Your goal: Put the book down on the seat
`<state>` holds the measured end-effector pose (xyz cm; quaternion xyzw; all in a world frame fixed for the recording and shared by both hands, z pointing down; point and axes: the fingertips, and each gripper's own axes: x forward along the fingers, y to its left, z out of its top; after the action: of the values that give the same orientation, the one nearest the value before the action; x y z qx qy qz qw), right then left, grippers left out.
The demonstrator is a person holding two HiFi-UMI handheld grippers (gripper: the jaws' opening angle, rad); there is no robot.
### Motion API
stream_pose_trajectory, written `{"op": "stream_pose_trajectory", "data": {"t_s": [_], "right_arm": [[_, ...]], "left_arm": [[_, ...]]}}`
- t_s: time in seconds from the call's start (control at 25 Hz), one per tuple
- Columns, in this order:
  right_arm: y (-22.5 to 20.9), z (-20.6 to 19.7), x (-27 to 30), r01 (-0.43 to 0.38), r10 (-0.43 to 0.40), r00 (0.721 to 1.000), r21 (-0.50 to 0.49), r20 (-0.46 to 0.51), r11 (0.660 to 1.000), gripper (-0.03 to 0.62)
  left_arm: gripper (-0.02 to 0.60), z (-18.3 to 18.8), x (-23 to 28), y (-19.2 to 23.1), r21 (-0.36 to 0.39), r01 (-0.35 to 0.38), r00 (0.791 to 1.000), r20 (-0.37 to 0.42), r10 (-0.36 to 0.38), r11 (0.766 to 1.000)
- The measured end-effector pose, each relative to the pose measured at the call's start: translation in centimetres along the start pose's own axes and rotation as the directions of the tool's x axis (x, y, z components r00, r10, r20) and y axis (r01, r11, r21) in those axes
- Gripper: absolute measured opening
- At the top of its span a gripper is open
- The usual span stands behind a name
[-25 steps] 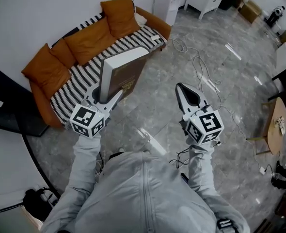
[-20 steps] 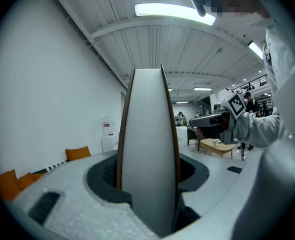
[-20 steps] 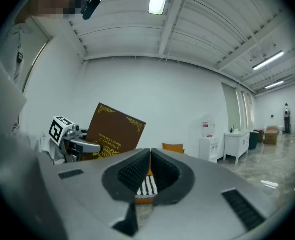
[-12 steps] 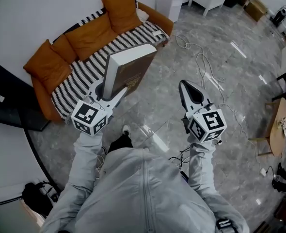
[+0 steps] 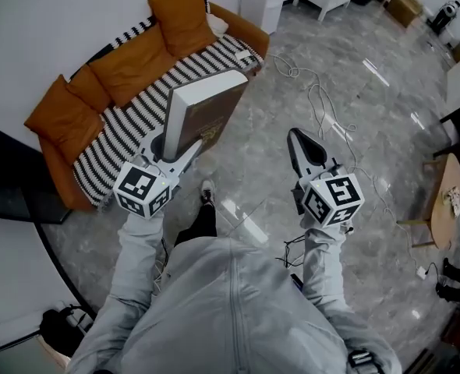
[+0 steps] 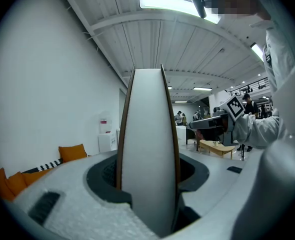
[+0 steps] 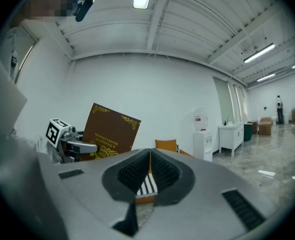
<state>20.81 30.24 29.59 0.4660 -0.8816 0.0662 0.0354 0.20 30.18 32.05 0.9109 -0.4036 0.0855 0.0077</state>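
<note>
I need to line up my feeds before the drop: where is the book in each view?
Head view: book left of centre, upright in the left gripper.
Left gripper view: book dead centre, page edge towards the camera, clamped between the jaws.
Right gripper view: book at lower left, brown cover showing.
Shared landmark: orange sofa cushions.
</note>
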Motion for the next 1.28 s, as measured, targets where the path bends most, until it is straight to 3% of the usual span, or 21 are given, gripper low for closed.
{"op": "stream_pose_trajectory", "data": {"t_s": [0.56,1.28], "right_arm": [[-5.4,4.2,14.8,0.034,-0.034,0.999,-0.025,-0.025,0.999,0.029],[-7.2,4.0,22.5,0.065,-0.066,0.997,-0.009,-0.052,0.998,0.029]], "left_arm": [[0.232,0.6,8.4,14.9,-0.091,0.000,1.000,0.001,0.001,0.996],[0.232,-1.4,12.8,22.0,-0.121,0.037,0.999,-0.026,-0.040,0.992]]}}
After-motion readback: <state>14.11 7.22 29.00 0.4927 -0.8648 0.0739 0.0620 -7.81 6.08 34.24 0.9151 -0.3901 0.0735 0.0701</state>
